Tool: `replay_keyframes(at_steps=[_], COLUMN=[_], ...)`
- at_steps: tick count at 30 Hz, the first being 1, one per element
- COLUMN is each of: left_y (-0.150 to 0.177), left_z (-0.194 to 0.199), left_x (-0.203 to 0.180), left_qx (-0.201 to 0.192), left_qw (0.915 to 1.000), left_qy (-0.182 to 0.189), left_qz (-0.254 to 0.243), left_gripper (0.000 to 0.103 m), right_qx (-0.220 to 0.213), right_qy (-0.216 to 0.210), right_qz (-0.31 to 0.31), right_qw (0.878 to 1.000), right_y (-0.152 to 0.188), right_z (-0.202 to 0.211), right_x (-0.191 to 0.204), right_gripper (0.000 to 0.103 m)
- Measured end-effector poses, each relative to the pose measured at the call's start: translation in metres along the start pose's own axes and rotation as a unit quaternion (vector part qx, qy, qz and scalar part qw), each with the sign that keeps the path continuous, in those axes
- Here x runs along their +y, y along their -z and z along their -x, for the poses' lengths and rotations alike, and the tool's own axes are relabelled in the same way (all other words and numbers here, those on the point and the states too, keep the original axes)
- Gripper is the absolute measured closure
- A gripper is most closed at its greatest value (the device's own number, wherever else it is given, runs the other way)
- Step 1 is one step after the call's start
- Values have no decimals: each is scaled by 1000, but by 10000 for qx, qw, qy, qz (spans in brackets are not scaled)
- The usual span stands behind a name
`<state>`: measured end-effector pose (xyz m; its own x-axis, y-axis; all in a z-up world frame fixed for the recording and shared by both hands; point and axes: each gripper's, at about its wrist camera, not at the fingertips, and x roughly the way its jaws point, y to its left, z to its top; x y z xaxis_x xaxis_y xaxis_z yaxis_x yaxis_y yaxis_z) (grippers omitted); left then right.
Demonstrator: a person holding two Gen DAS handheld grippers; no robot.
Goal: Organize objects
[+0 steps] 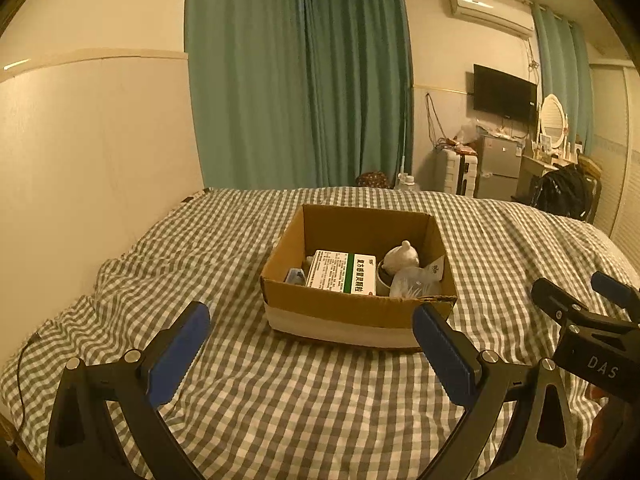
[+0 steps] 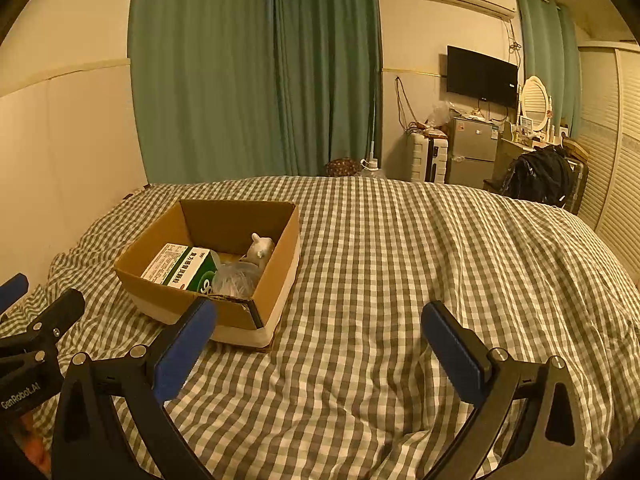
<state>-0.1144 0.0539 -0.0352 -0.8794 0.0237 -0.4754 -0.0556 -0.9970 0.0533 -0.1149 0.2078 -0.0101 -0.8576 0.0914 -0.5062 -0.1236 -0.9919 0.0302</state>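
The cardboard box (image 1: 360,280) sits on my bed, on the checked quilt (image 1: 280,400), open at the top, with a pale band along its lower wall. From my left claw (image 1: 312,344) it lies dead ahead at twelve o'clock; from my right claw (image 2: 320,344) it lies off at about ten o'clock. Inside it, a white-and-green medicine carton (image 1: 344,274) lies flat toward the near-left part. Just beside that, toward three o'clock, a small white figurine (image 1: 402,256) stands up from a white cup, and a crumpled clear plastic bag (image 1: 414,284) fills the near-right corner. A small blue thing (image 1: 295,276) shows at the carton's nine o'clock; I cannot tell what it is.

My left claw is released, its blue pads (image 1: 180,354) spread wide and grasping nothing, hovering above the quilt just short of the box's near wall. My right claw is likewise released and bare, over plain quilt with the box well to its left; its left pad (image 2: 186,348) overlaps the box's near corner in view.

Beyond the bed's far edge hang green curtains (image 1: 300,80). Toward two o'clock are a wall television (image 1: 504,92), an air conditioner (image 1: 490,10) above it, and a small grey fridge (image 1: 500,166).
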Motion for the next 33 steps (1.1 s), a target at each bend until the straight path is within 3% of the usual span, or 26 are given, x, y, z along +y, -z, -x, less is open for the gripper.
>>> replay_keyframes(at_steps=[33], left_y=[-3], left_z=[4], left_x=[1], left_qx=[34], left_qw=[9999], left_qy=[-15], left_qz=[104], left_gripper=[0], right_qx=[16], right_qy=[-74], right_qz=[-4], right_qw=[10000], right_y=[1], right_z=[3], right_x=[-3], right_gripper=[0])
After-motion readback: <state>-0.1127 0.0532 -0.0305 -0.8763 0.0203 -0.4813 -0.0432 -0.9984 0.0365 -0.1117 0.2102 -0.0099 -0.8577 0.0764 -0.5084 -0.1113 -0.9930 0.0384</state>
